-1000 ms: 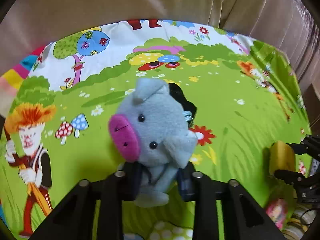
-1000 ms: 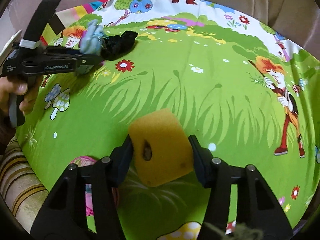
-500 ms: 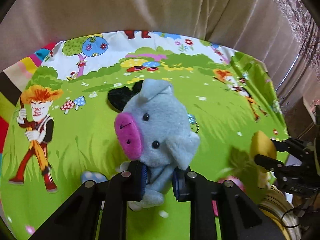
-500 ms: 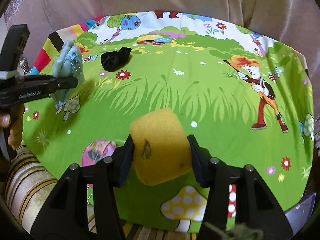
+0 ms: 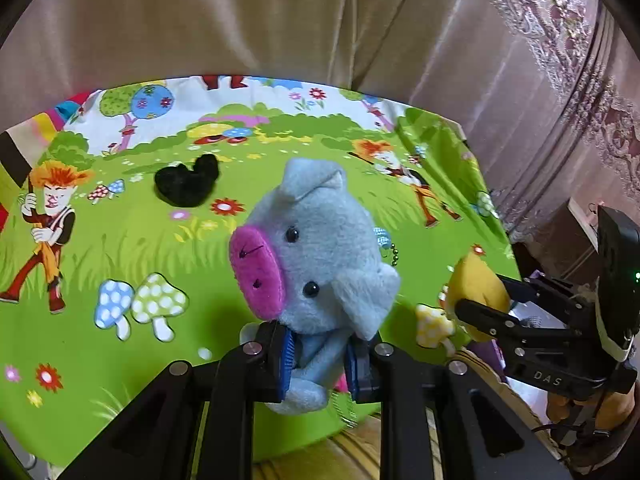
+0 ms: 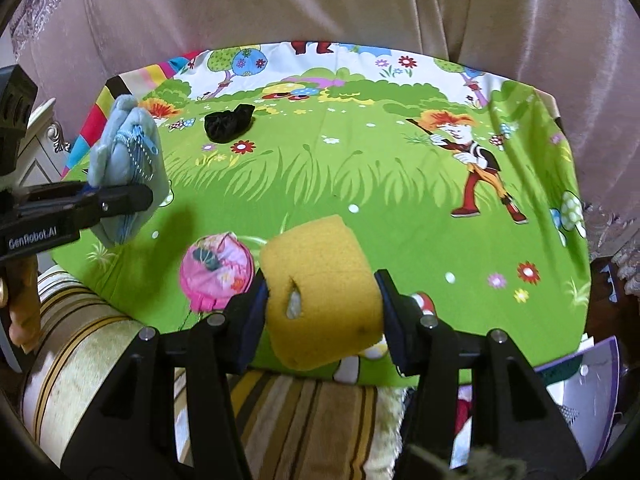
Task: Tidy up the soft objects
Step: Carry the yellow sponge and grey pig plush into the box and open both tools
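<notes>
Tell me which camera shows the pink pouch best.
Right wrist view: the pink pouch lies in the open on the green cloth, left of the yellow sponge. Left wrist view shows only a pink sliver behind the grey plush pig.

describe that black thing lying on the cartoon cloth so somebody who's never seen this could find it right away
Start at the bright green cartoon cloth spread before the beige curtain. Toward its far left, just beyond a printed red flower, lies a small crumpled black fabric piece. It is the only dark, unprinted thing there, lying loose, apart from both grippers.
</notes>
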A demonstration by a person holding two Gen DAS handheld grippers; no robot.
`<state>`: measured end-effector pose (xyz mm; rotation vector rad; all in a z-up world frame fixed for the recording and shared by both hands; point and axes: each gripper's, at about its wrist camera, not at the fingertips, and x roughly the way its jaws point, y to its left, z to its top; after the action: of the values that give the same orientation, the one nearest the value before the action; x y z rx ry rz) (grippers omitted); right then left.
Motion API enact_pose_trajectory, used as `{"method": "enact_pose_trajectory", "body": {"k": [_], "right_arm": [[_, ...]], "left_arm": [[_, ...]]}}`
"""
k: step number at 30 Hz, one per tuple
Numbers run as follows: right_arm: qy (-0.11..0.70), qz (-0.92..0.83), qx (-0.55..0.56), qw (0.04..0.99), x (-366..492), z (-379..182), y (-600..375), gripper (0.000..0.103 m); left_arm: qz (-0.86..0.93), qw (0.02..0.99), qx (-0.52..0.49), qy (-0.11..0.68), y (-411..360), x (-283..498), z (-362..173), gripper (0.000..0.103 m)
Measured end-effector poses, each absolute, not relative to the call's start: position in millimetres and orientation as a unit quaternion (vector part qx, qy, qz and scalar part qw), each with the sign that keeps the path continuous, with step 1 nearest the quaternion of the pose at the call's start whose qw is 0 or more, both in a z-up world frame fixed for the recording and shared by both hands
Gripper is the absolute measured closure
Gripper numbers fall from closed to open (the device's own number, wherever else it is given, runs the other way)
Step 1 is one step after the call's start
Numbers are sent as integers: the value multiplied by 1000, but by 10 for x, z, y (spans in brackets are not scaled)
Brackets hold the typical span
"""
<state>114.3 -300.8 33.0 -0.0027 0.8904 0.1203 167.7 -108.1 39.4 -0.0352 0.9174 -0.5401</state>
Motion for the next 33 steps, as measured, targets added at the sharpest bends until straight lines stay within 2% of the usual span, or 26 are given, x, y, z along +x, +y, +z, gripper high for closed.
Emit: {"method": "enact_pose_trajectory", "body": {"k": [16, 33], "right_arm": [[407, 24, 21, 913, 512, 529, -3412, 48], [390, -101, 54, 914, -336, 651, -4456, 47]], "left_arm": [[-323, 844, -8, 428, -1658, 1033, 565, 81], [-407, 805, 16, 433, -2601, 444, 652, 81]]}}
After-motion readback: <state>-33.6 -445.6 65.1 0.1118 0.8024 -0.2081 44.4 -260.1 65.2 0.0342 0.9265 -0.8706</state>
